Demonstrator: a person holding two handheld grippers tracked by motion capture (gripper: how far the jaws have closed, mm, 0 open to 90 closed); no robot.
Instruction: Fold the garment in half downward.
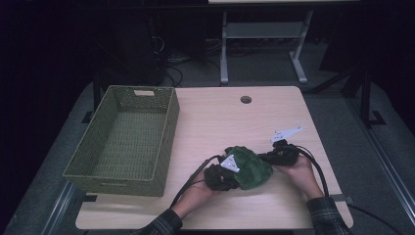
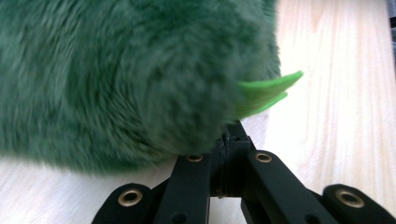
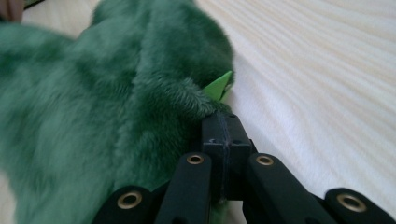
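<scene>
Both grippers, left gripper (image 1: 229,172) and right gripper (image 1: 269,157), clenched on opposite edges of green plush toy (image 1: 250,168) lying on table (image 1: 220,122) beside wicker basket (image 1: 122,139); probably light, soft, floppy, so best pinched by fur folds near light-green tag (image 2: 266,91).

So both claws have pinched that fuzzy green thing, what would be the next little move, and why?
Probably a small lift straight up, both hands together. The left gripper and right gripper are each shut on an edge of the green plush toy, which lies on the table. The empty woven basket to the left looks like the likely destination.
</scene>
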